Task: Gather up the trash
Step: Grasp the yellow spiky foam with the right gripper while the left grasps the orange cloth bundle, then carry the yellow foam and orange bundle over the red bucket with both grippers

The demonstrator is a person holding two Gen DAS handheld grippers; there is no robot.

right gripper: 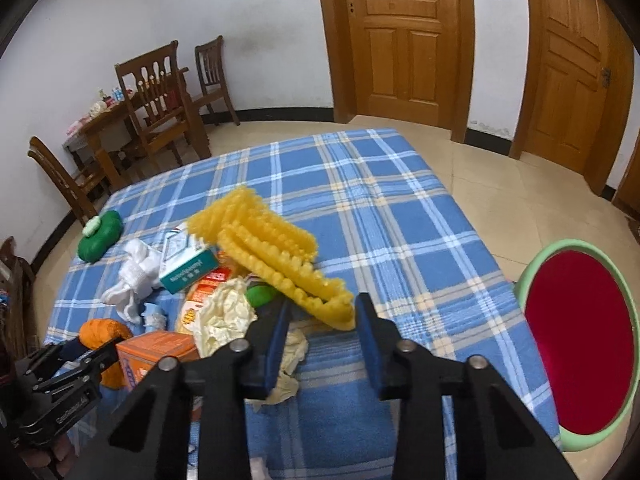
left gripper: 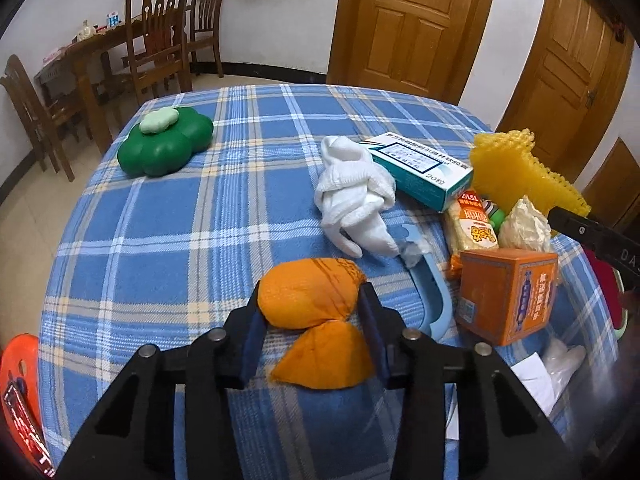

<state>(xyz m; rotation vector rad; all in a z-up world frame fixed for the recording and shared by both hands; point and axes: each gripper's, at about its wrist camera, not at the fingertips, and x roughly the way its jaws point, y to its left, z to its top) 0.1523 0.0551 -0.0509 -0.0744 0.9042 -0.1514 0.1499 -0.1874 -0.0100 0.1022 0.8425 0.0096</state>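
Note:
On the blue plaid tablecloth (left gripper: 168,216) lies a heap of trash. My left gripper (left gripper: 310,300) is open, its fingers either side of an orange peel (left gripper: 308,300) that lies on the cloth; whether the pads touch it I cannot tell. The peel also shows in the right wrist view (right gripper: 100,330), with the left gripper (right gripper: 86,354) around it. My right gripper (right gripper: 322,306) is open and empty, its tips just before the near end of a yellow foam net (right gripper: 272,256). Crumpled cream paper (right gripper: 226,316) lies left of it.
Around lie a white sock (left gripper: 354,194), a teal medicine box (left gripper: 420,168), an orange box (left gripper: 506,294), a snack packet (left gripper: 472,226), a light blue plastic piece (left gripper: 434,288) and a green flower-shaped container (left gripper: 166,140). A green-rimmed red bin (right gripper: 580,344) stands right of the table. Chairs stand behind.

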